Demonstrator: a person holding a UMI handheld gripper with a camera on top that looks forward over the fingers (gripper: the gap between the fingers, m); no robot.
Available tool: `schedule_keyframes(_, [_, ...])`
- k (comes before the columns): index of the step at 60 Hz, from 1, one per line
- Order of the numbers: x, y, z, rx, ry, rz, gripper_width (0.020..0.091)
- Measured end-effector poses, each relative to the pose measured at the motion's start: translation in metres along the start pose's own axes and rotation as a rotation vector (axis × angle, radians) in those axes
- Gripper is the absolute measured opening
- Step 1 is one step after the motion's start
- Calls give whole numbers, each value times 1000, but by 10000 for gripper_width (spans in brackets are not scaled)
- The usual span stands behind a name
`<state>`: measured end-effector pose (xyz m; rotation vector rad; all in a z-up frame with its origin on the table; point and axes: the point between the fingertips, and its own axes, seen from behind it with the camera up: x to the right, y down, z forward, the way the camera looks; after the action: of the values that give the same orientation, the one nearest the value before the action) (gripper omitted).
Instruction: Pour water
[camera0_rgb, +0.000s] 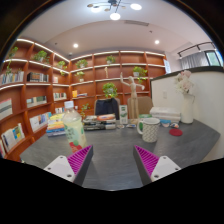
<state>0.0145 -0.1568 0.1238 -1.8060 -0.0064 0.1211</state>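
I hold my claw (113, 163) open and empty above the near tabletop (110, 150), facing the far cup (149, 128) and bottle (73, 124) before choosing one.

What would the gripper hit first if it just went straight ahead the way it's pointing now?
Probably nothing close: the gripper is open and the grey tabletop ahead of it looks bare. Farther on, the line seems to reach the small clear glass among the clutter, with the white mug off to the right. Depth is hard to judge.
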Motion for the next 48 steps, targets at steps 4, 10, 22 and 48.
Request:
schedule_keyframes(4, [-70, 32, 9, 12, -38, 46, 821])
schedule_keyframes(10, [-116, 35, 27, 19, -80, 45, 820])
schedule_keyframes(22, [-162, 21, 79, 38, -128, -26, 821])
schedule_keyframes(48, [-178, -5, 142, 118, -75, -130, 470])
